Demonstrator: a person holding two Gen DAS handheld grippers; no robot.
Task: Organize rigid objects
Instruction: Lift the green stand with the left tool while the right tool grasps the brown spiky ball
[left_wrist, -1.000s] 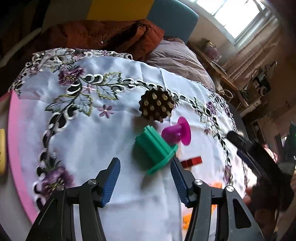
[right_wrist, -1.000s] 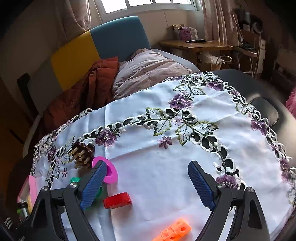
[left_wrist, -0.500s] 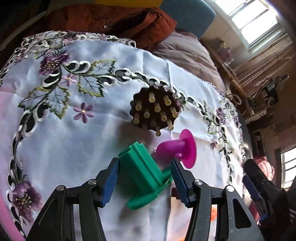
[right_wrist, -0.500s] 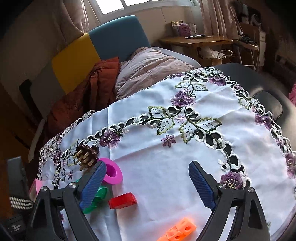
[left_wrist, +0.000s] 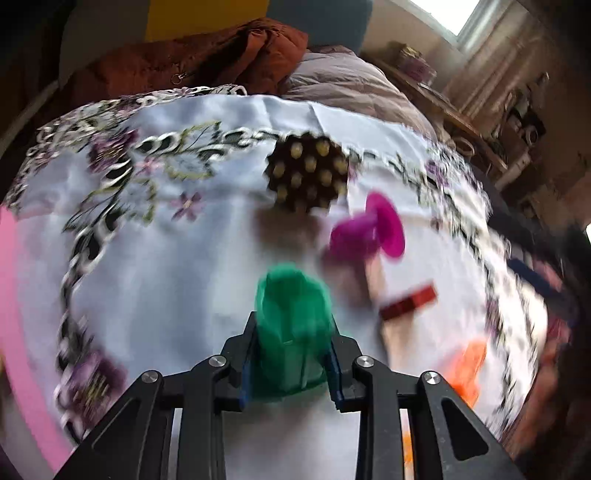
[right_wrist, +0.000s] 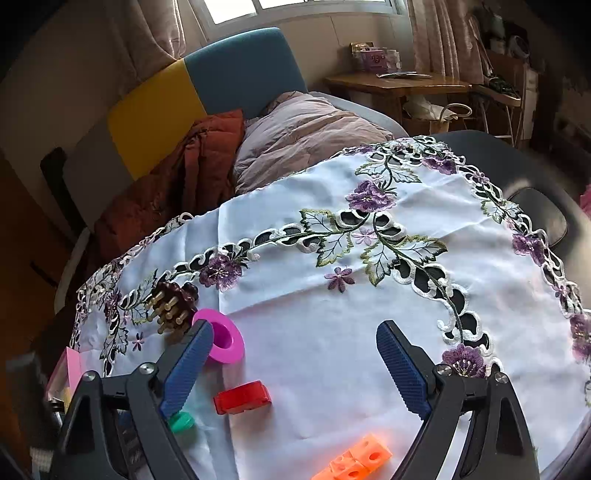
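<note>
Fingers of the left gripper (left_wrist: 291, 354) clamp a green plastic piece (left_wrist: 291, 328) from both sides, its body standing up between the blue pads above a white embroidered tablecloth (left_wrist: 177, 280); motion blur hides whether the piece rests on the cloth or has come clear of it. Across the table, the right gripper (right_wrist: 295, 365) hangs with its jaws spread wide and nothing between them.

By the look of things, the sorting has barely begun. Only the green piece is in hand. A brown wooden disc studded with pale pegs (left_wrist: 308, 177), a magenta flanged spool (left_wrist: 369, 232), a red block (left_wrist: 408, 302) and a pair of joined orange cubes (right_wrist: 360, 458) all lie loose on the cloth, scattered near one another rather than grouped. A pink-edged object (right_wrist: 68, 369) sits at the table's left edge beside the left gripper; it may be the container meant to receive the pieces, though too little of it shows to say so. If it is, every piece has yet to go in.

No brand, label or legible writing appears on any of the toys or on either gripper. Small boxes on a wooden desk (right_wrist: 399, 83) under the window carry some printing, but it is too small to read.
</note>
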